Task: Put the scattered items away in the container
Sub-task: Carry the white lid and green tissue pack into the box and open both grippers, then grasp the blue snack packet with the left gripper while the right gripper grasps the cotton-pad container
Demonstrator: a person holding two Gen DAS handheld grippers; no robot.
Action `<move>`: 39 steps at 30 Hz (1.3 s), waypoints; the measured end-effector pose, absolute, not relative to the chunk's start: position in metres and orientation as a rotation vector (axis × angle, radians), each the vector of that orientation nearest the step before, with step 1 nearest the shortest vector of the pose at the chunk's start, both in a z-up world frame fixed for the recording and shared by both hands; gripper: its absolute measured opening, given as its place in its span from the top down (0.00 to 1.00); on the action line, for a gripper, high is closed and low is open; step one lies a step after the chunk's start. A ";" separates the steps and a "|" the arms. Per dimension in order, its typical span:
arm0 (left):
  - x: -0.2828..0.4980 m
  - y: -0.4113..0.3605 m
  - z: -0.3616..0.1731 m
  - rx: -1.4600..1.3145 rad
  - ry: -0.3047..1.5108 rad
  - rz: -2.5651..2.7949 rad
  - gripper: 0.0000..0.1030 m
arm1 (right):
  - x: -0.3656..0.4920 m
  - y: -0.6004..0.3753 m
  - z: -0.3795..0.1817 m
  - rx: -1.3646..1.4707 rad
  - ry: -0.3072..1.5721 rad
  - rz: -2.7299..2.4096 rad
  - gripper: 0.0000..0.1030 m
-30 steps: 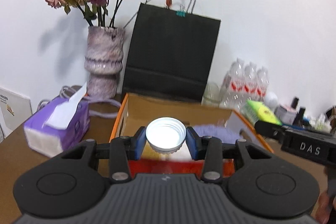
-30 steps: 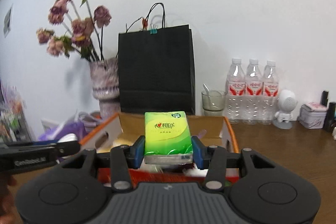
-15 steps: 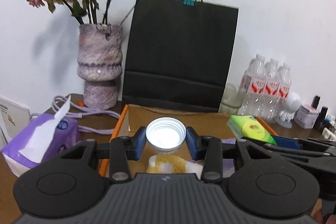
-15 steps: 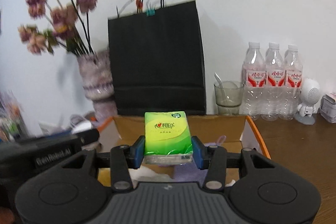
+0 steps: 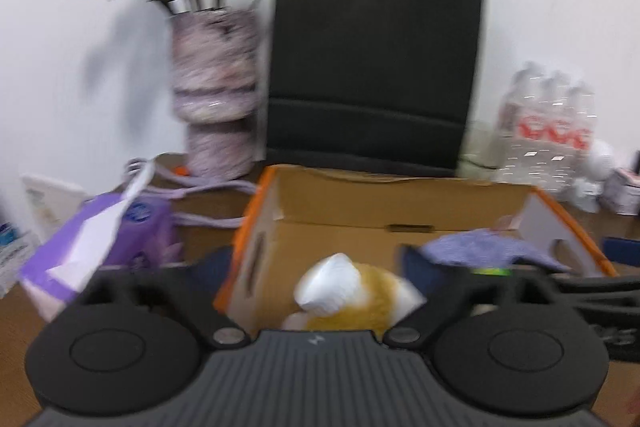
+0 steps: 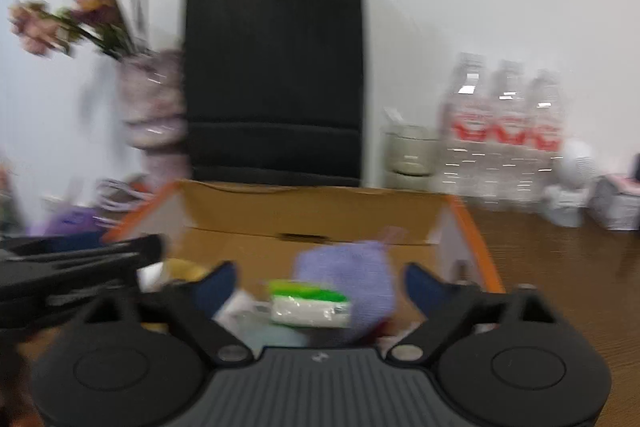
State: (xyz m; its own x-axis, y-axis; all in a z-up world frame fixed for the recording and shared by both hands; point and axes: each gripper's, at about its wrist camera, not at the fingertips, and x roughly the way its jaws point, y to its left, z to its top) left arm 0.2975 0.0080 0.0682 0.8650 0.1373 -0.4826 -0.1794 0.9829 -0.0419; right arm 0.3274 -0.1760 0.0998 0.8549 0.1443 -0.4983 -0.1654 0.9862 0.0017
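An open cardboard box with orange edges (image 5: pixel 360 199) (image 6: pixel 320 211) sits in front of me. My left gripper (image 5: pixel 320 267) is open and empty above it; a white and yellow soft item (image 5: pixel 352 295) lies in the box below. The white cap I held is out of sight. My right gripper (image 6: pixel 320 283) is open; the green tissue pack (image 6: pixel 308 303) is between the spread jaws, free of them, over the box. A purple cloth (image 6: pixel 352 275) (image 5: pixel 480 247) lies in the box. The views are blurred.
A black paper bag (image 5: pixel 372 63) and a purple vase of dried roses (image 5: pixel 216 91) stand behind the box. A purple tissue box (image 5: pixel 100 247) sits at the left. Water bottles (image 6: pixel 504 131), a glass cup (image 6: pixel 408 155) and small items stand at the right.
Both grippers have opened over the box. The left let go of the white cap, which is gone from view. The right let go of the green tissue pack, which has dropped lower.
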 end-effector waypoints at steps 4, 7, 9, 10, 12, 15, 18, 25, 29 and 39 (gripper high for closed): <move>0.295 0.008 0.070 -0.099 0.491 0.134 0.00 | 0.330 -0.190 0.102 0.018 0.548 0.186 0.00; 0.295 0.004 0.069 -0.065 0.494 0.149 0.00 | 0.330 -0.191 0.102 0.018 0.562 0.189 0.00; 0.295 0.005 0.069 -0.073 0.499 0.147 0.00 | 0.330 -0.190 0.102 0.007 0.563 0.187 0.00; 0.295 0.005 0.069 -0.079 0.500 0.142 0.00 | 0.331 -0.190 0.102 0.007 0.564 0.189 0.00; 0.296 0.006 0.069 -0.082 0.502 0.140 0.00 | 0.331 -0.189 0.103 0.008 0.564 0.193 0.00; 0.296 0.004 0.069 -0.071 0.501 0.147 0.00 | 0.331 -0.189 0.103 0.009 0.566 0.194 0.00; 0.296 0.004 0.069 -0.070 0.504 0.148 0.00 | 0.332 -0.190 0.102 0.010 0.571 0.196 0.00; 0.296 0.005 0.069 -0.077 0.505 0.148 0.00 | 0.332 -0.190 0.101 0.010 0.575 0.196 0.00; 0.289 0.010 0.077 -0.119 0.489 0.139 0.00 | 0.330 -0.189 0.103 0.010 0.580 0.202 0.00; 0.240 0.021 0.096 -0.113 0.457 0.129 0.00 | 0.278 -0.199 0.125 -0.034 0.529 0.257 0.00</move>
State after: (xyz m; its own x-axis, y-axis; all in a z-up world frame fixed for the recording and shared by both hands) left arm 0.2396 0.0208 0.0960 0.8895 0.0986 -0.4462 -0.1494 0.9855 -0.0800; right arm 0.2783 -0.1992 0.1249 0.8319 0.2341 -0.5032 -0.2515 0.9673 0.0342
